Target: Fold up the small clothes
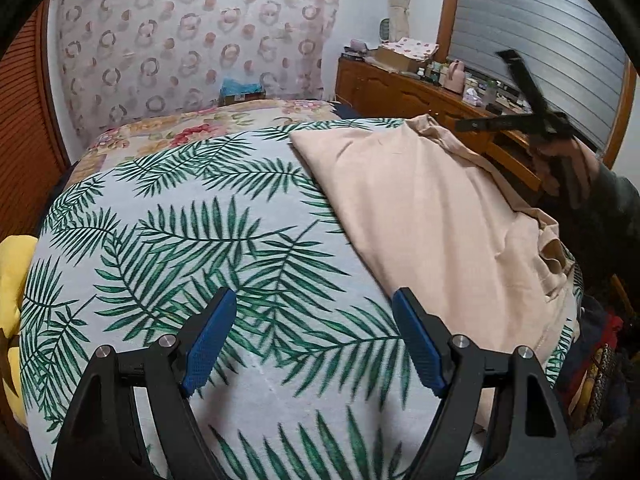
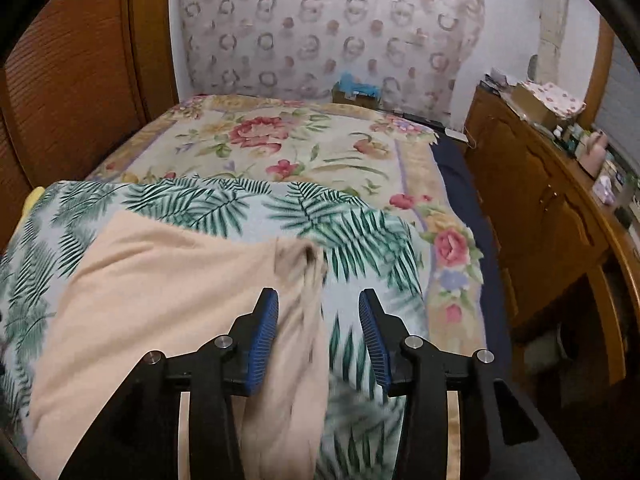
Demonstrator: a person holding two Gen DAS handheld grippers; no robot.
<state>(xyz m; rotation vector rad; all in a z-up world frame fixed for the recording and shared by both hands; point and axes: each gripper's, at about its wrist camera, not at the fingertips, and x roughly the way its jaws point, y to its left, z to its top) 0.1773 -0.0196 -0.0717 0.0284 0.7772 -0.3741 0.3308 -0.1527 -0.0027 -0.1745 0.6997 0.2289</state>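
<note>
A beige garment lies partly folded on a palm-leaf cloth spread on the bed. My left gripper is open and empty above the leaf cloth, left of the garment. In the right wrist view the garment fills the lower left, with a sleeve or folded edge running between the fingers. My right gripper is open above that edge and holds nothing. The right gripper also shows in the left wrist view, raised at the far right and blurred.
A floral blanket covers the far bed. A wooden dresser with bottles and boxes stands on the right. A patterned curtain hangs behind. Wooden wardrobe doors are on the left. A yellow item lies at the left edge.
</note>
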